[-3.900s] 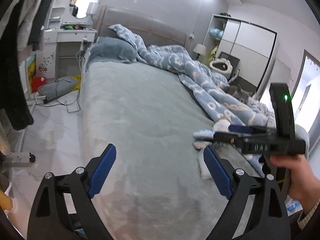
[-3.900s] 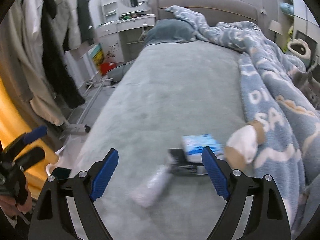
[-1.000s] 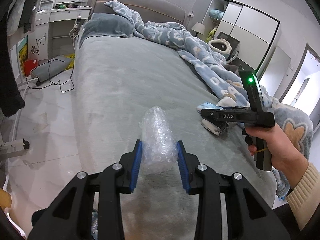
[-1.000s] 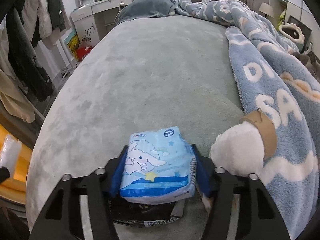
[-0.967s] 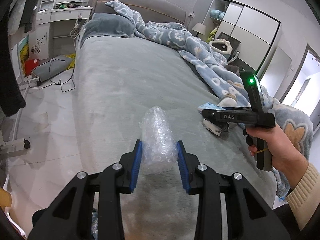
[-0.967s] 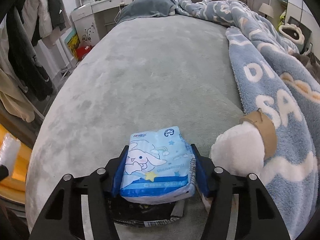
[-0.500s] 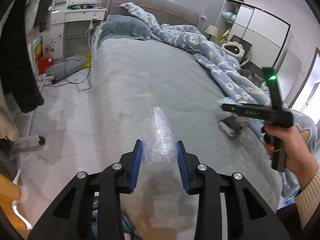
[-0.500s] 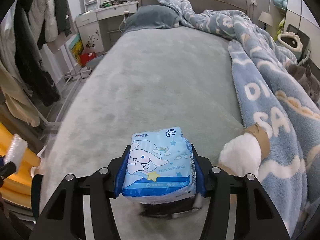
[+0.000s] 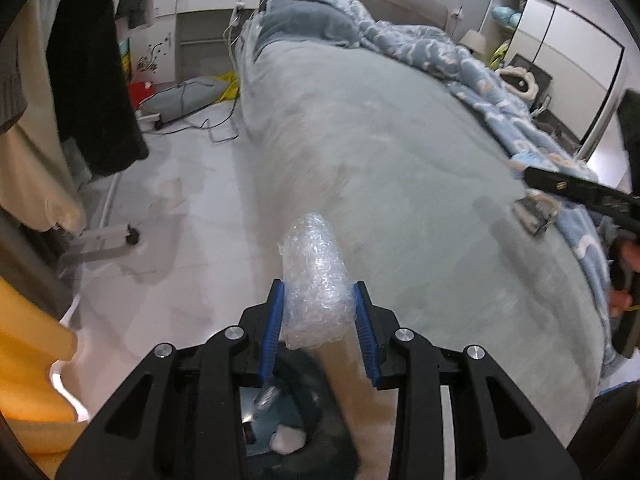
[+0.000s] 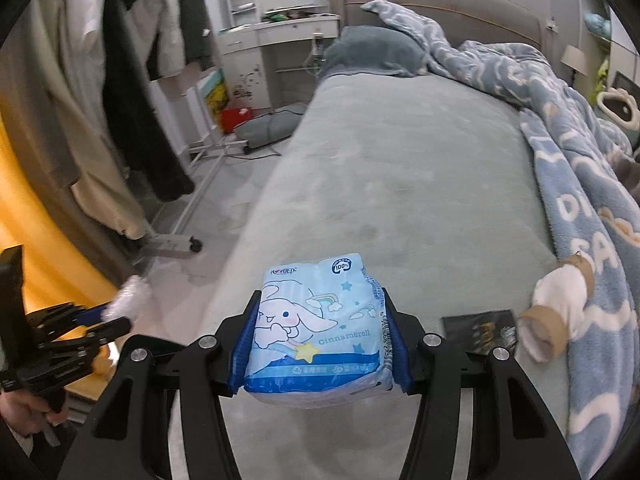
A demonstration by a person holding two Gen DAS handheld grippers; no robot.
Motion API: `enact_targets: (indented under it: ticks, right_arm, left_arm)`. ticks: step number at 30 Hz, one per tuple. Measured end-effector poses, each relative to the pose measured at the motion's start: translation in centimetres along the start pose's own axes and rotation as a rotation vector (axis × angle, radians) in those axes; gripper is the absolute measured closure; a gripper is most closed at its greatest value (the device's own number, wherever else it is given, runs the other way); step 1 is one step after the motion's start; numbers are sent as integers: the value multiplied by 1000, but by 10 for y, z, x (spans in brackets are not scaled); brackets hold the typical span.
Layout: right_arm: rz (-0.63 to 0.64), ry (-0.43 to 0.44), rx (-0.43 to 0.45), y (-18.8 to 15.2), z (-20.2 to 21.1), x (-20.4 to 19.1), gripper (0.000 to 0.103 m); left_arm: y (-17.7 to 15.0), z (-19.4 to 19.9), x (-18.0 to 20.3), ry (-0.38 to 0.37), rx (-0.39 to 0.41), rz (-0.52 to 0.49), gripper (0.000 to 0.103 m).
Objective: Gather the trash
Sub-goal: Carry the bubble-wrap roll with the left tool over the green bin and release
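My left gripper (image 9: 319, 322) is shut on a roll of clear bubble wrap (image 9: 314, 276) and holds it over the floor beside the bed, above a dark trash bin (image 9: 288, 432) with white scraps in it. My right gripper (image 10: 320, 344) is shut on a light blue tissue pack (image 10: 320, 320) with a cartoon print, lifted above the grey bed (image 10: 420, 168). A flat black wrapper (image 10: 480, 326) and a toilet paper roll (image 10: 560, 320) lie on the bed near the blue blanket. The left gripper also shows in the right wrist view (image 10: 96, 316).
A blue patterned blanket (image 10: 580, 184) covers the bed's right side. Coats hang on a rack (image 10: 132, 80) at the left. A white dresser (image 9: 200, 20), cables and a grey bag (image 9: 180, 98) lie on the floor by the headboard. A yellow object (image 9: 28, 360) is at the lower left.
Both grippers have swung left and away from the bed, each still carrying its item. The left one now hangs over the floor and the bin. The black wrapper stayed on the bed.
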State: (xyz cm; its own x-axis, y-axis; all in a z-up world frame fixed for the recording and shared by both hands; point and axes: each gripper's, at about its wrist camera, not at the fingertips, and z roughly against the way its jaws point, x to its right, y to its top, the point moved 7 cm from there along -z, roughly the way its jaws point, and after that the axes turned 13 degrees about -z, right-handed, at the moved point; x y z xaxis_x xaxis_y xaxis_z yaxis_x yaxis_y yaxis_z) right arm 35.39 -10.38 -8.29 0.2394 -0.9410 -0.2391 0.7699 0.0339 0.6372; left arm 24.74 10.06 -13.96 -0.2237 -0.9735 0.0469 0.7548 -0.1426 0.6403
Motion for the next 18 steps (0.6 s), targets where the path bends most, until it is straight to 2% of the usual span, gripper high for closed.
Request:
enact_targets:
  ticks: [7,18]
  right_arm:
    - [17,68,-14,-29,16,-41,47]
    - [48,119,-63,-70,21,-87,47]
  left_arm:
    - [-28,-7,-15,6,-86,17,66]
    - [-72,-20,-28,-15,-224,62,66]
